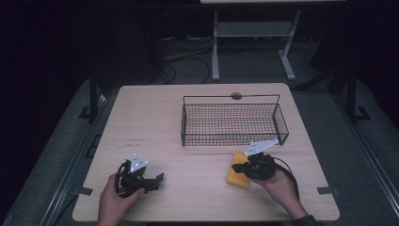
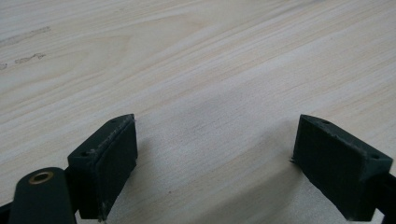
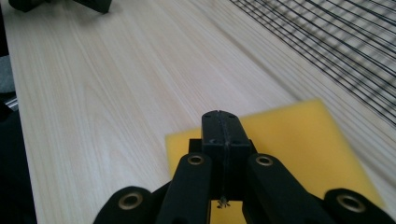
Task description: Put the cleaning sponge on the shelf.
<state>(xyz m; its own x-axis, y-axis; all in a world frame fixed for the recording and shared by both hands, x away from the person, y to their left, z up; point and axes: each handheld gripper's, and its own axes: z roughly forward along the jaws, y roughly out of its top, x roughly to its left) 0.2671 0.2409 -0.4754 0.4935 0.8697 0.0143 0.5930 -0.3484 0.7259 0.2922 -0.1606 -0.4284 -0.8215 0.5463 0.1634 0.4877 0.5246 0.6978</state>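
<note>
Resting above the yellow sponge (image 3: 299, 149), right gripper (image 3: 223, 128) jaws closed empty (left gripper (image 2: 215, 163) jaws wide, empty).

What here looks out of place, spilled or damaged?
Nothing stands out. The yellow sponge lies flat on the table before the wire basket, under the shut right gripper. Nothing looks spilled or broken.
</note>
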